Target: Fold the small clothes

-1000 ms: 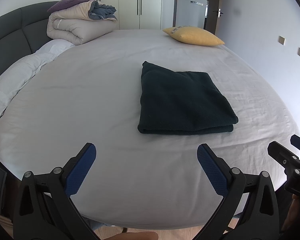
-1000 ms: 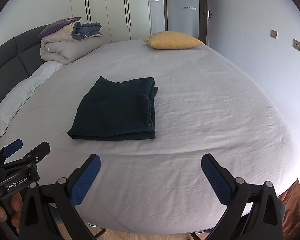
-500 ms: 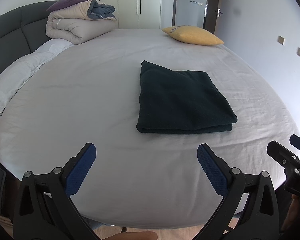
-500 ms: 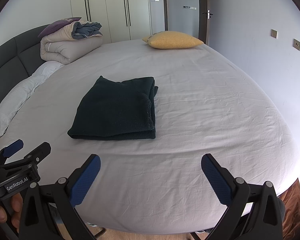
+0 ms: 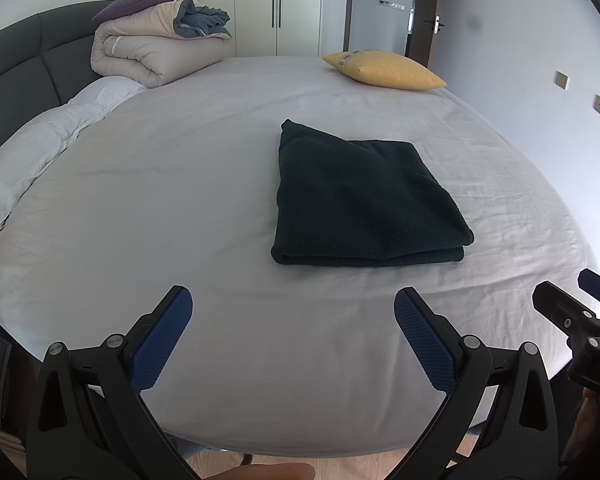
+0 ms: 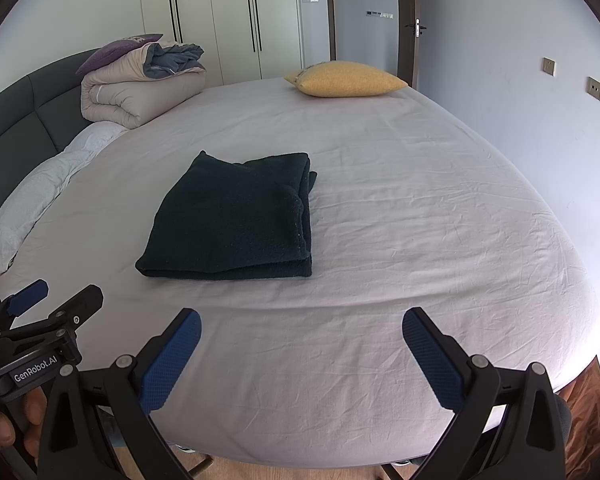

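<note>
Cloth [image 5: 364, 196], dark, thick and folded on the bed [image 5: 180, 184], looked soft, light and floppy, best pinched at a near corner, while both grippers [image 5: 292, 312] [image 6: 300, 332] hovered empty, fingers wide.

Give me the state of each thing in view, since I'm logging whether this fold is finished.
dark garment: folded into a flat rectangle, lying on the sheet, untouched.
left gripper: open, empty, over the near bed edge.
right gripper: open, empty, also short of the garment.
bed sheet: spread out, lightly wrinkled.
duvet: rolled up by the headboard.
yellow pillow: lying at the far edge.
wardrobe doors: shut.
</note>
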Tool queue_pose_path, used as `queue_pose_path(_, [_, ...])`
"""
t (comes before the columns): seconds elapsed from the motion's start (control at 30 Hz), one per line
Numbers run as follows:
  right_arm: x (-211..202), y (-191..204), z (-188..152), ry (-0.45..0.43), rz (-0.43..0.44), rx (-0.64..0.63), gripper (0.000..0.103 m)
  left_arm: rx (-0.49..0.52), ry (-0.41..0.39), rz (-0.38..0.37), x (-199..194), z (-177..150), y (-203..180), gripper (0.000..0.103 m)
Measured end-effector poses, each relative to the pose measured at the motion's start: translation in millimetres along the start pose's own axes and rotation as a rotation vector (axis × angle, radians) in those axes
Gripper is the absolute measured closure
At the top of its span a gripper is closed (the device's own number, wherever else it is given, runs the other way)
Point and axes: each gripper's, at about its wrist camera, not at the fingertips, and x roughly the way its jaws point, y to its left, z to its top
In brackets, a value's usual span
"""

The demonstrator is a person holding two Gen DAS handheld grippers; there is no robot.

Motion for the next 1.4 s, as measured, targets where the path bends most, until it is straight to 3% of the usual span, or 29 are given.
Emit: queue_pose_path(1.4, [0.4,-0.4,0.1,0.003,0.001,0.001,0.000,0.007,0.009,-0.009,2.0,-0.8,-1.3,0.000])
